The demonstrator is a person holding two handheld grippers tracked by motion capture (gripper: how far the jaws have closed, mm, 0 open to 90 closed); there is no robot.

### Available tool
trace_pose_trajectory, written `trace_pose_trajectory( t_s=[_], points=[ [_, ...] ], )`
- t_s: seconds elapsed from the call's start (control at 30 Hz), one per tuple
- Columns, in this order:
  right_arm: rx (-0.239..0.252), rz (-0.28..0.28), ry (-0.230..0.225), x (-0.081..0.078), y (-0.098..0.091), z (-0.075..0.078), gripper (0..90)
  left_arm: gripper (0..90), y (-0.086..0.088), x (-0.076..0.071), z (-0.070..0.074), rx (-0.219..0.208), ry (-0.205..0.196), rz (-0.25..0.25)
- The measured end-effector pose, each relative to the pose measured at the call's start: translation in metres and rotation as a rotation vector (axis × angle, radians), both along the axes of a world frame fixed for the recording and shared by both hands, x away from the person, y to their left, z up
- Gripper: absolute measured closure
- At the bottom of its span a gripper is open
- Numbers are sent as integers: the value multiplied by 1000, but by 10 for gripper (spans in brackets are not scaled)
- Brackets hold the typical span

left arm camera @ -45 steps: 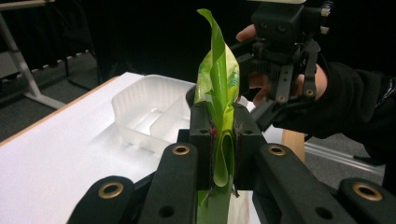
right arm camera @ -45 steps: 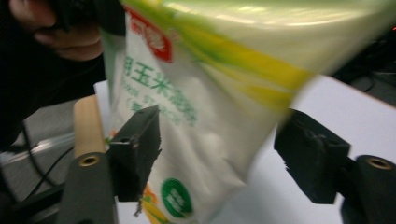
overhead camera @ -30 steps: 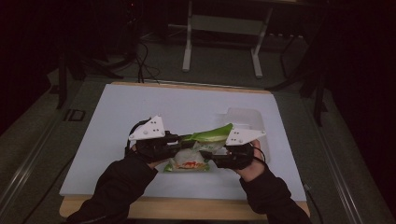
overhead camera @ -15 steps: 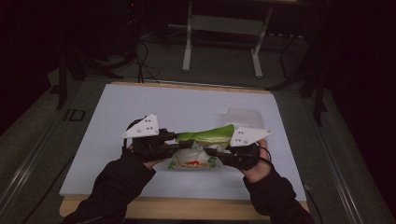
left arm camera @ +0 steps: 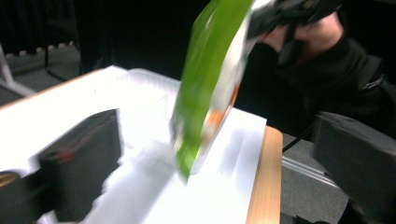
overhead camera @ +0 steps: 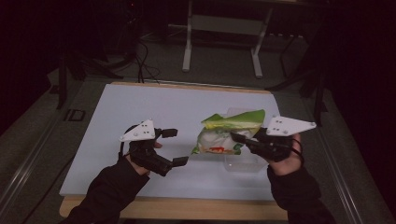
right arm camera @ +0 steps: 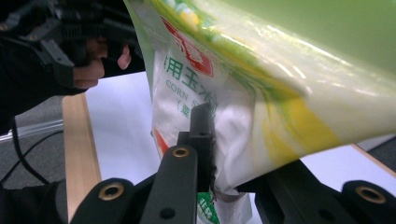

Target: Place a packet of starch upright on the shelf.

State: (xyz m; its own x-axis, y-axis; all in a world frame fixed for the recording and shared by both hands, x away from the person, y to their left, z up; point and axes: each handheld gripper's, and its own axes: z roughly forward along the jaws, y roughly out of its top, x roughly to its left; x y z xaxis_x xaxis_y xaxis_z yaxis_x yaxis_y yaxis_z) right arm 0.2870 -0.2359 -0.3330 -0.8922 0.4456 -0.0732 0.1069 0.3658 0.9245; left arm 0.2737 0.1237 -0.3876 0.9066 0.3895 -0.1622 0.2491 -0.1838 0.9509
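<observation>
The green and white bag (overhead camera: 229, 132) hangs lifted above the right half of the white surface (overhead camera: 140, 107), its green top edge uppermost and its printed face turned toward the near side. The right hand-held gripper (overhead camera: 239, 138) has its jaws clamped tight on the bag's right edge and carries it. Under and just right of the bag a clear plastic tray (overhead camera: 245, 162) lies on the surface. Well to the left, the left hand-held gripper (overhead camera: 175, 147) has just been opening; its jaws stand wide apart with nothing between them.
</observation>
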Motion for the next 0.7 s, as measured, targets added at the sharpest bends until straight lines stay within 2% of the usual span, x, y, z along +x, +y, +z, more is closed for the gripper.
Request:
trace_pose_trajectory(
  t_s=[0.03,0.07,0.2,0.4,0.43,0.5,0.53,0.7],
  points=[
    [0,0,0,0,0,0,816,10,4,0,-6,5,3,24],
    [4,-18,-5,-1,-11,6,817,10,5,0,-7,6,6,23],
    [-1,-49,-6,0,-29,10,817,10,11,-2,-15,23,2,49],
    [-16,-93,2,2,-49,11,817,10,18,-3,-29,26,36,65],
    [-22,-101,5,3,-52,10,818,10,19,-5,-33,23,52,76],
    [-51,-126,23,8,-64,6,817,10,20,-8,-38,18,54,82],
    [-51,-126,23,8,-64,6,817,10,20,-8,-38,18,54,82],
    [-93,-164,48,13,-75,0,817,10,22,-10,-52,50,65,98]
  ],
)
